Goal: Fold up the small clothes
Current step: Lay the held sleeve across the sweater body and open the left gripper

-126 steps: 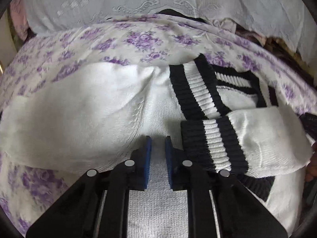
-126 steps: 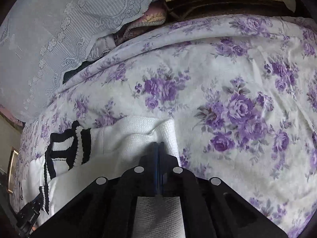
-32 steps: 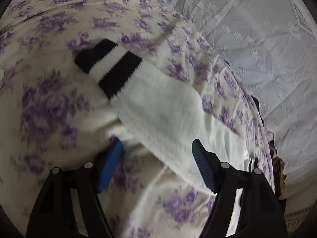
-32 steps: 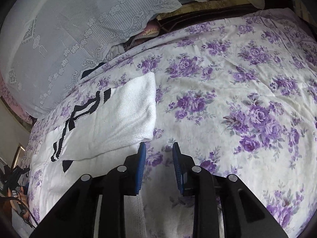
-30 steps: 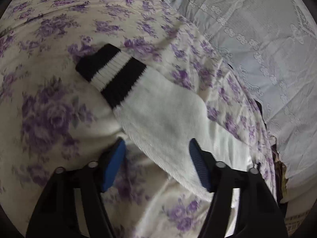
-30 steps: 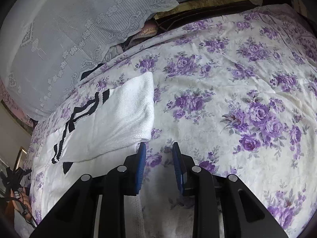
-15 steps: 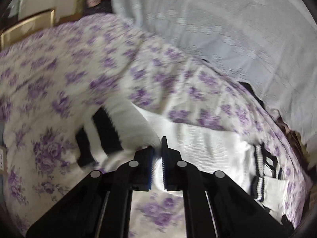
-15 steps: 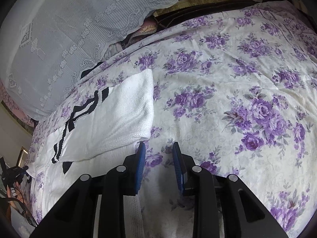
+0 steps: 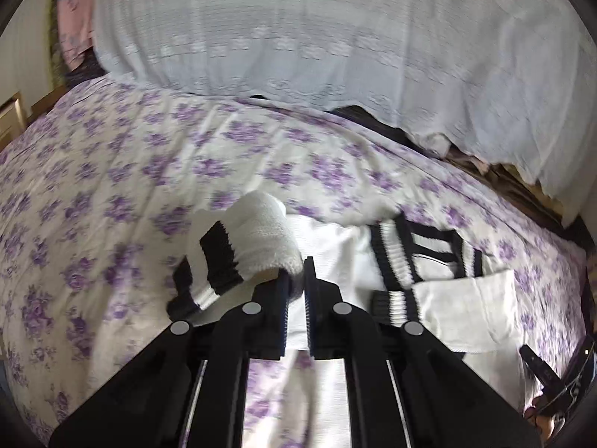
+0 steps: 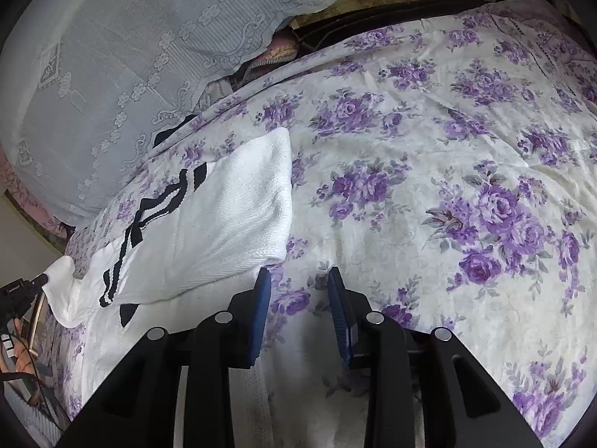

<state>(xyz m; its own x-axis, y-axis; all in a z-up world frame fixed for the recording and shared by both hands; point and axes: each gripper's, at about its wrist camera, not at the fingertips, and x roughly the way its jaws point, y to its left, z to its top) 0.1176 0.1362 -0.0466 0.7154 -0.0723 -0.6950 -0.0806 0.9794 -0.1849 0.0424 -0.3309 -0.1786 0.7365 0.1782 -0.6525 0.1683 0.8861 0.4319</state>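
Observation:
A white knit sweater (image 9: 335,254) with black-and-white striped trim lies on the floral bedspread (image 9: 112,186). My left gripper (image 9: 295,283) is shut on the sweater's left sleeve (image 9: 261,239) and holds it lifted, its striped cuff (image 9: 212,272) hanging to the left. The other sleeve (image 9: 466,310) lies folded across the body. In the right wrist view the folded sleeve (image 10: 224,216) lies on the sweater. My right gripper (image 10: 298,291) is open and empty, just past the sweater's right edge, over the bedspread (image 10: 447,186).
A pale lace cover (image 9: 317,37) is heaped along the far side of the bed, also in the right wrist view (image 10: 130,56). Dark clothes (image 9: 485,164) lie under its edge. A wooden headboard (image 10: 391,0) borders the bed at the far right.
My left gripper has closed on the left sleeve and lifted it, swinging toward the sweater body. The right gripper has stayed open and almost still.

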